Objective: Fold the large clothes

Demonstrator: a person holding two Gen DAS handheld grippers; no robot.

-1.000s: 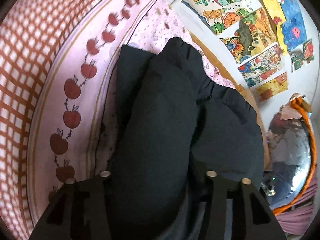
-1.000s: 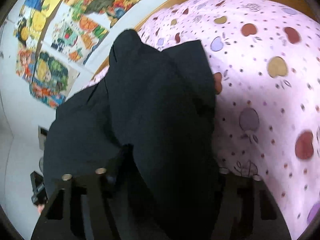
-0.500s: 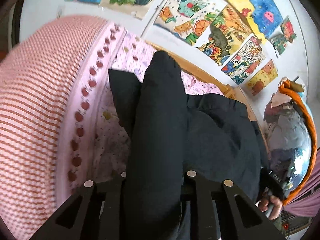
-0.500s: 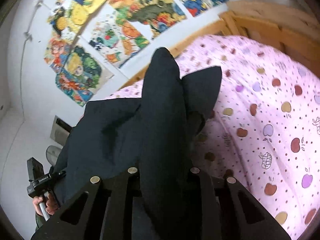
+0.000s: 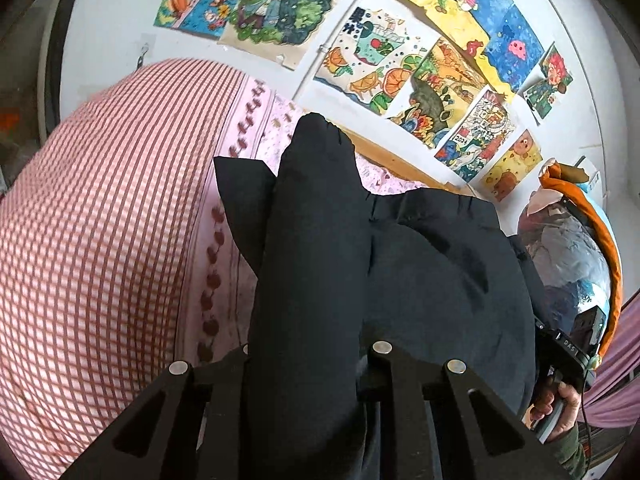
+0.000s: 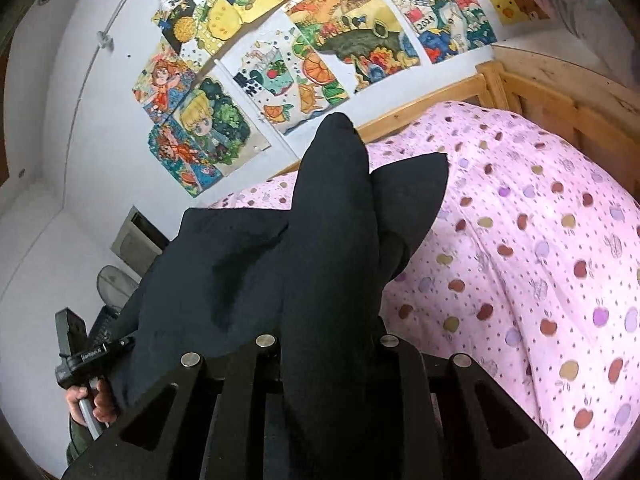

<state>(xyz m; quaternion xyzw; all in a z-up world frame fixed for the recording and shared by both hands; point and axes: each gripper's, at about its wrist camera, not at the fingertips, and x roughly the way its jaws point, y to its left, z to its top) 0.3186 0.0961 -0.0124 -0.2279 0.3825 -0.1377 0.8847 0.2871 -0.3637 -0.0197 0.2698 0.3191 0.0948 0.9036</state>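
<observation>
A large black garment [image 5: 420, 280] hangs stretched between my two grippers above the bed. My left gripper [image 5: 308, 356] is shut on one bunched edge of it, and a thick fold rises between the jaws. My right gripper [image 6: 326, 344] is shut on the other edge of the black garment [image 6: 248, 272], with a similar fold standing up between its jaws. Loose corners of the cloth [image 6: 408, 192] droop toward the mattress. The fingertips of both grippers are hidden by fabric.
A pink apple-print sheet [image 6: 540, 260] covers the bed below. A red-checked duvet [image 5: 100, 220] is heaped at the left. A wooden bed frame [image 6: 532, 92] and a wall of drawings [image 5: 400, 60] lie beyond. A laundry hamper [image 5: 580, 260] stands at the right.
Both grippers have lifted the garment up and away from the bed. The wall and drawings now fill the upper views, and the cloth hangs freer between the grippers.
</observation>
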